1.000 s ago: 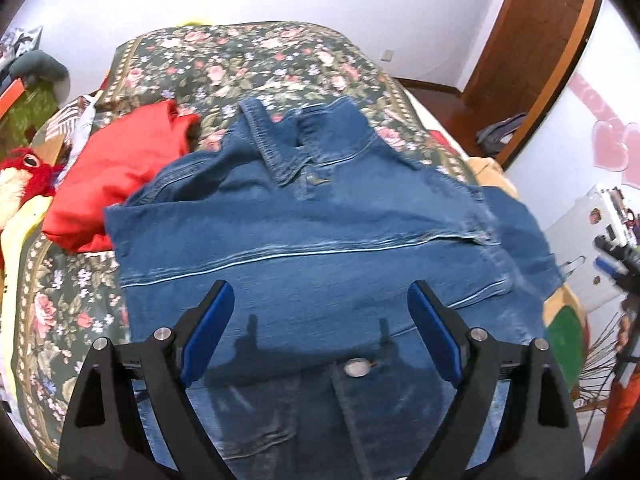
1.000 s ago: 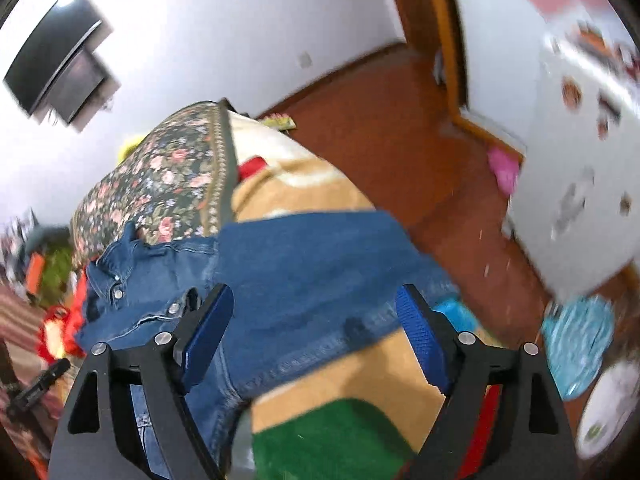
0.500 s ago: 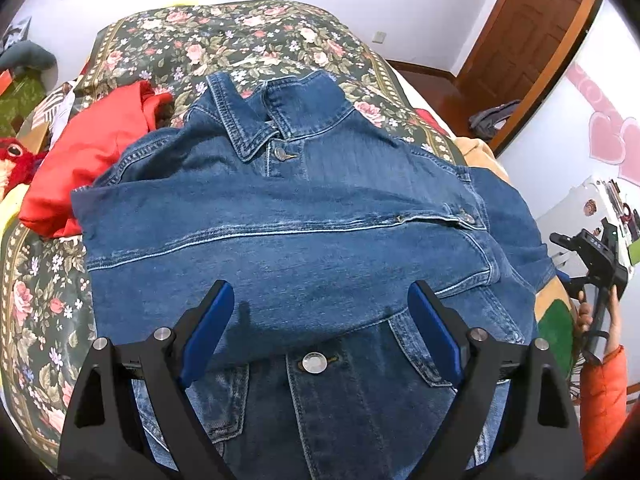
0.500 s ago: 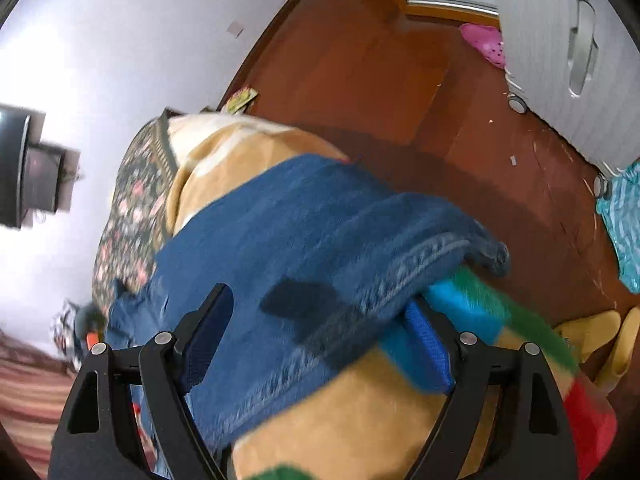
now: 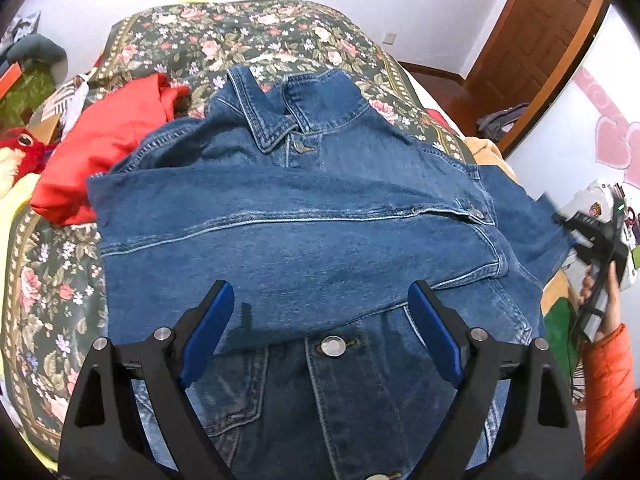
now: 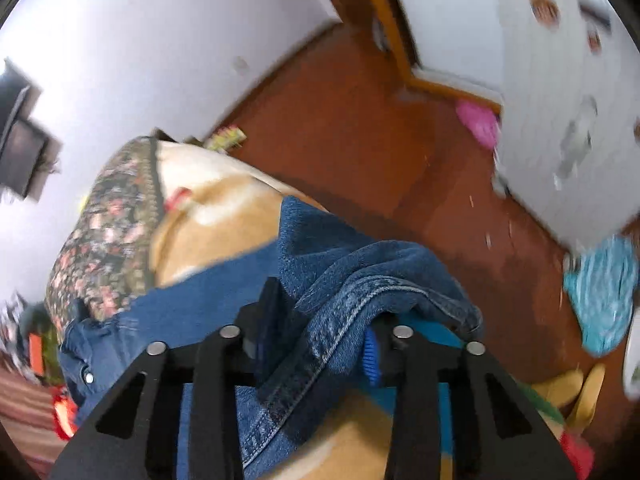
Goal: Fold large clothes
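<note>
Sleeve fold in hand, jacket (image 5: 304,216) face-up on the bed (image 5: 52,280).

One sleeve (image 5: 280,248) already lies across the chest. My right claw (image 6: 320,344) is clamped on the other sleeve's cuff (image 6: 360,300), which hangs off the bed's edge; my left claw (image 5: 320,336) hovers spread wide above the hem, holding nothing. Next, I judge, I carry that cuff across the front and lay it flat.

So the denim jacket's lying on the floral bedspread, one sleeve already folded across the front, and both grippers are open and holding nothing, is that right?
Not quite. The left gripper is open over the denim jacket, but the right gripper is shut on the jacket's other sleeve, as the right wrist view shows. The jacket does lie on the floral bedspread, one sleeve folded across its front.
</note>
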`<state>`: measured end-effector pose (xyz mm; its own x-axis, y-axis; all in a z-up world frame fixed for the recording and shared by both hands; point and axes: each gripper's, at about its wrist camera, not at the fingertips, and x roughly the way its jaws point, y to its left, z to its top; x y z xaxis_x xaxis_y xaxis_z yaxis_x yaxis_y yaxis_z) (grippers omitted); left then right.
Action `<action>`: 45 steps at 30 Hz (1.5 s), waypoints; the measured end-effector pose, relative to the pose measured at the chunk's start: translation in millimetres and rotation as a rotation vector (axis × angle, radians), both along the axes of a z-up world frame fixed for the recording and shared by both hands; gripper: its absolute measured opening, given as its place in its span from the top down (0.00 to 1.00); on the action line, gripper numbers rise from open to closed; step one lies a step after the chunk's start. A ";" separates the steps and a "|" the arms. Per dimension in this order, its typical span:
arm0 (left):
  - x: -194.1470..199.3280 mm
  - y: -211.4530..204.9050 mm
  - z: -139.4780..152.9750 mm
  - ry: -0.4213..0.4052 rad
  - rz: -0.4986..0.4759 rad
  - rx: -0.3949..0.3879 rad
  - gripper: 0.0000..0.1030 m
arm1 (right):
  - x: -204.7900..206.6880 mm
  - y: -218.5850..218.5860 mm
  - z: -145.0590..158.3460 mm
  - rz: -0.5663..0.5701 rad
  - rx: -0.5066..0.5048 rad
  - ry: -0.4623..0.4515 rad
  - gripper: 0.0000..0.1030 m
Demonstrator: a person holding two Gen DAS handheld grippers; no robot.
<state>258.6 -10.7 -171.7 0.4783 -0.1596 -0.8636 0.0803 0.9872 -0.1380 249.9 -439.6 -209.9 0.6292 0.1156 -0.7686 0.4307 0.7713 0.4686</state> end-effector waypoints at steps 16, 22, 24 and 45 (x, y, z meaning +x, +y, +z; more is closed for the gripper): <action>-19.7 27.6 8.6 -0.037 0.021 -0.050 0.14 | -11.6 185.8 107.3 0.570 -0.054 -0.255 0.74; -28.3 44.8 0.9 -0.023 0.041 -0.065 0.14 | -19.5 230.7 66.0 0.691 -0.018 -0.101 0.74; -30.2 49.1 -2.8 -0.017 0.050 -0.065 0.14 | -19.6 237.2 62.2 0.721 -0.004 -0.067 0.74; -19.6 45.0 -16.5 0.012 0.067 -0.059 0.14 | -6.4 74.4 -6.9 0.114 0.384 0.058 0.25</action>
